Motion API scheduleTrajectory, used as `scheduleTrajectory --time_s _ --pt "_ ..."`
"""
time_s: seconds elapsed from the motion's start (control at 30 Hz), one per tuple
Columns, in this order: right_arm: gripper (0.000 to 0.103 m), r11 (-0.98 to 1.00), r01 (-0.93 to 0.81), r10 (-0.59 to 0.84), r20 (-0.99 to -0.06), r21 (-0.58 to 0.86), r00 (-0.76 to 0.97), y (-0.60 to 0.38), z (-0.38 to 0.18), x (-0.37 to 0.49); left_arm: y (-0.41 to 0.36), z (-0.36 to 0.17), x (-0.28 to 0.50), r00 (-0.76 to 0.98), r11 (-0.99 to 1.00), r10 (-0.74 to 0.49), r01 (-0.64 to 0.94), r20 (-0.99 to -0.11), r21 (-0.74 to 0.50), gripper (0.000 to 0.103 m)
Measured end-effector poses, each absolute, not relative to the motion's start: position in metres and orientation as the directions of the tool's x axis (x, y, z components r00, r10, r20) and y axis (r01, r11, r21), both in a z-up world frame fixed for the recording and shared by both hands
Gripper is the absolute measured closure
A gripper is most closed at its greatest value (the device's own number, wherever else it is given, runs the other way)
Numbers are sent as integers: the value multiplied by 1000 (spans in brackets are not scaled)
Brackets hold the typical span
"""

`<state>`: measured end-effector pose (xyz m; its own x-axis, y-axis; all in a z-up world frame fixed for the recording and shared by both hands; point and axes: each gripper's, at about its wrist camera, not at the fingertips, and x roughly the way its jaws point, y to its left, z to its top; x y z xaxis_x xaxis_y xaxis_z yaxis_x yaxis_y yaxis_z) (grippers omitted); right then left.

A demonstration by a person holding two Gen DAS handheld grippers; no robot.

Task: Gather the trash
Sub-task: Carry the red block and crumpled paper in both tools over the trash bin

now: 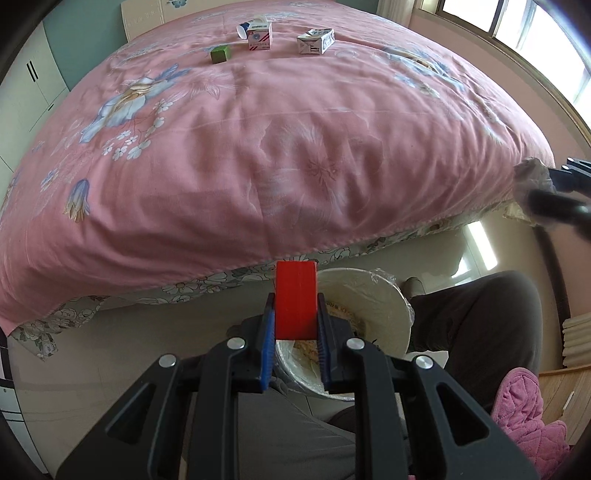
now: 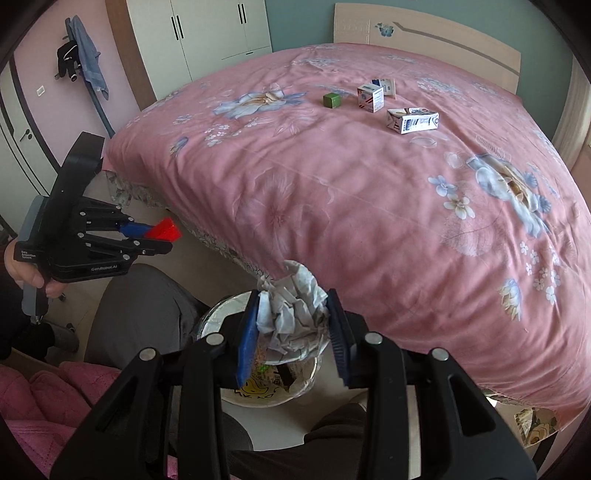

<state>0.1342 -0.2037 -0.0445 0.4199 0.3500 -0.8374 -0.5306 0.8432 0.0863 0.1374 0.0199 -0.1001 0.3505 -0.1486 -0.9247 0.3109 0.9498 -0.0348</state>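
My left gripper [image 1: 295, 314] is shut on a red block [image 1: 296, 299] and holds it above the white lined trash bin [image 1: 388, 306] on the floor by the bed. My right gripper [image 2: 293, 325] is shut on a crumpled grey-white paper wad [image 2: 291, 314], right over the bin [image 2: 273, 391]. The left gripper with its red block also shows in the right wrist view [image 2: 162, 230]. On the pink bedspread lie a green cube [image 1: 221, 54], a red-and-white small box [image 1: 260, 36] and a flattened white carton [image 1: 316, 41], far from both grippers.
The pink floral bed [image 2: 369, 203] fills most of both views; its edge overhangs beside the bin. The person's grey-trousered legs [image 1: 480, 325] and a pink cushion [image 1: 524, 413] are near the bin. White wardrobes [image 2: 207, 33] stand behind.
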Motion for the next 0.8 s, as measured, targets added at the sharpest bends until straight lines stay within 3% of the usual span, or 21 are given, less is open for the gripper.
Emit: scheduleTrajectory --time_s 0.33,0.8 --pt "67 835 -507 372 -898 213 234 -183 -144 129 3 -187 134 174 945 -142 316 -974 -81 81" --pt "67 845 -432 373 -927 316 52 -151 -247 125 -14 -264 146 10 955 -132 270 -991 -124 81"
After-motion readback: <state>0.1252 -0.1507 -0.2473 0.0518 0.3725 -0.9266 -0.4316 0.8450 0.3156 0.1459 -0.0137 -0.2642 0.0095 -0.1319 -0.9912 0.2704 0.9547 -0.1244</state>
